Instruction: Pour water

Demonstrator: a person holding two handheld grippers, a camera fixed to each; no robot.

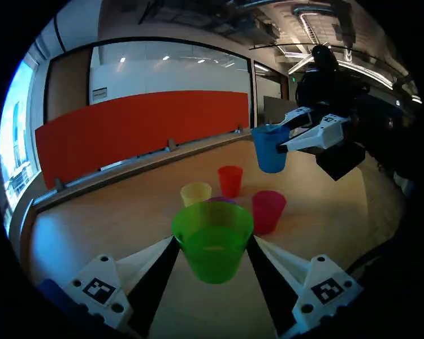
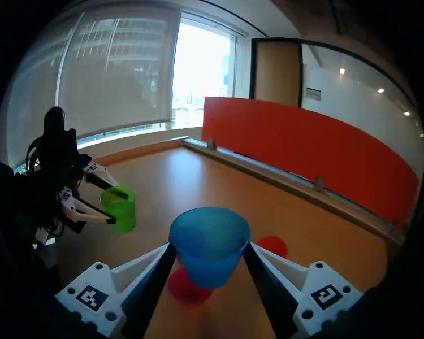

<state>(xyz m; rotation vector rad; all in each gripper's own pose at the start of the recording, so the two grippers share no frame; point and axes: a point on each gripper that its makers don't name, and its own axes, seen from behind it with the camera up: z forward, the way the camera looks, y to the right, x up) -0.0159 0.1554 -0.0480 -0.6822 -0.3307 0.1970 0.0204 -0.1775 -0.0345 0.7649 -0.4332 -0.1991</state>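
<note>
So the green cup (image 1: 213,240) is up off the table, upright with its rim to the ceiling. It's pinched low on its sides between the fingers of the left gripper (image 1: 213,244). The jaws are closed about as far as the cup lets them, one finger on each flank. I think I can see a pale waterline inside, so my guess is this one's the pourer, but I wouldn't swear to it.

The blue cup (image 1: 269,148) is the other half of the deal. The right gripper (image 1: 285,134) has it clamped the same way, a finger on each side, also upright and also in the air. In the right gripper view I'm looking down into it and honestly can't tell if there's anything in there.

The bit that matters: in the left gripper view the blue cup sits higher, off to the right and farther away, well apart from the green one. The rims aren't anywhere near each other. In the right gripper view the green cup is off to the left and a little higher in the picture. Whichever one tips, it first has to get its lip above the other's mouth, so the gap has to close sideways before any tilt. Tip now and the water hits the table (image 1: 127,214).

Below and between them a yellow cup (image 1: 195,193), a red cup (image 1: 230,179) and a pink cup (image 1: 267,210) stand on the wood, near each other and right under the path, so they could get splashed or bumped. An orange partition (image 1: 138,124) runs along the far edge.
</note>
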